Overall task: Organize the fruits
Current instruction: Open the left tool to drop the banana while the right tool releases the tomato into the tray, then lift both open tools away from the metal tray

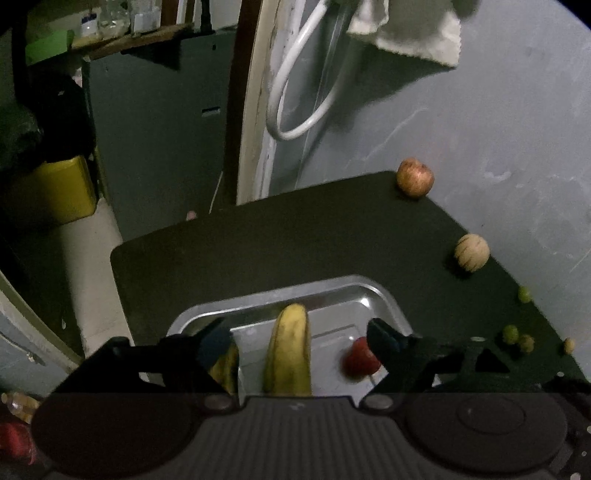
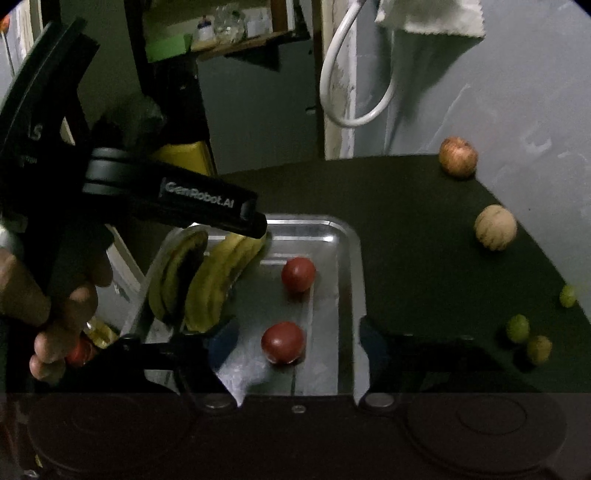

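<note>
A metal tray (image 1: 332, 286) (image 2: 352, 266) sits on the dark table (image 1: 295, 236). It holds bananas (image 1: 290, 350) (image 2: 214, 284) and two red round fruits (image 2: 298, 274) (image 2: 283, 341). My left gripper (image 1: 299, 334) is open above the tray, one banana lying in the wide gap between its fingers without touching them. My right gripper (image 2: 295, 334) is open too, and the nearer red fruit lies loose between its blue pads. On the table's right side rest an apple (image 1: 414, 178) (image 2: 458, 157), a pale round fruit (image 1: 471, 253) (image 2: 495, 227) and several green grapes (image 1: 511, 333) (image 2: 518, 327).
In the right wrist view a hand (image 2: 55, 314) holds the left gripper, whose finger (image 2: 221, 212) reaches over the bananas. A grey wall with a white cable loop (image 1: 295, 110) and a hanging cloth (image 1: 413, 33) backs the table. A yellow container (image 1: 62, 192) stands at the left.
</note>
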A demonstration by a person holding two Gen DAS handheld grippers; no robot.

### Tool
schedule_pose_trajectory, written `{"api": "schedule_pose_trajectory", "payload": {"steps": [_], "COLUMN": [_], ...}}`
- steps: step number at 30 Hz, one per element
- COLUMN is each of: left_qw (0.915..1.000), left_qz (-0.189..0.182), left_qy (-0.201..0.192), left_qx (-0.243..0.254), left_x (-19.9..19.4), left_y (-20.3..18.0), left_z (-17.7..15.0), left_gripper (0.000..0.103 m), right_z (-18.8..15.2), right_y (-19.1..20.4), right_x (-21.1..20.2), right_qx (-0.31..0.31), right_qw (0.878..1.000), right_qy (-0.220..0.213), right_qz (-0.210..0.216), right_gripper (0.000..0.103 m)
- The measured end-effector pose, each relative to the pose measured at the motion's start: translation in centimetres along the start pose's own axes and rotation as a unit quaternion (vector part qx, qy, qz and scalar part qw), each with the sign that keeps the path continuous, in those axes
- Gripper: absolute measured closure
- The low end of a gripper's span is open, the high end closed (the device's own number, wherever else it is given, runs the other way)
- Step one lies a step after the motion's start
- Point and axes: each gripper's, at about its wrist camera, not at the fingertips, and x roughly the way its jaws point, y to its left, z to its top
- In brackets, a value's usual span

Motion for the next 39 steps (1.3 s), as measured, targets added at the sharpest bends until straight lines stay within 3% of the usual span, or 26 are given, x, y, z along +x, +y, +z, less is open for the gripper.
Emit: {"api": "schedule_pose_trajectory", "payload": {"steps": [6, 13, 24, 39], "left_qw": [0.9999, 0.9997, 0.9992, 0.9947], "left_qz": [-0.003, -0.009, -0.025, -0.078], "left_qy": [-0.015, -0.021, -0.024, 0.007], "left_qx": [0.004, 0.006, 0.017, 0.067], "left_x": [-1.5, -3.3, -7.1, -10.9], "left_y": [-0.8, -1.6, -3.8, -9.3], "left_z": [0.4, 0.5, -0.6, -5.8], "left_gripper": [0.001, 0.001, 0.000, 0.000], "right_z": [0.1, -0.4, -1.5, -9.5], "right_y": [-0.9, -1.8, -2.9, -6.0], "right_x": [-2.0, -4.2, -9.7, -20.6], "right_qx": [0.012, 0.032, 0.056, 0.134], "right_qw": [1.000, 0.999, 0.995, 0.982], "right_qy": [-0.014, -0.024, -0.062, -0.089], "right_qz": [-0.005, -0.036, -0.045, -0.098], "right_gripper": [0.001, 0.000, 0.000, 0.000]}}
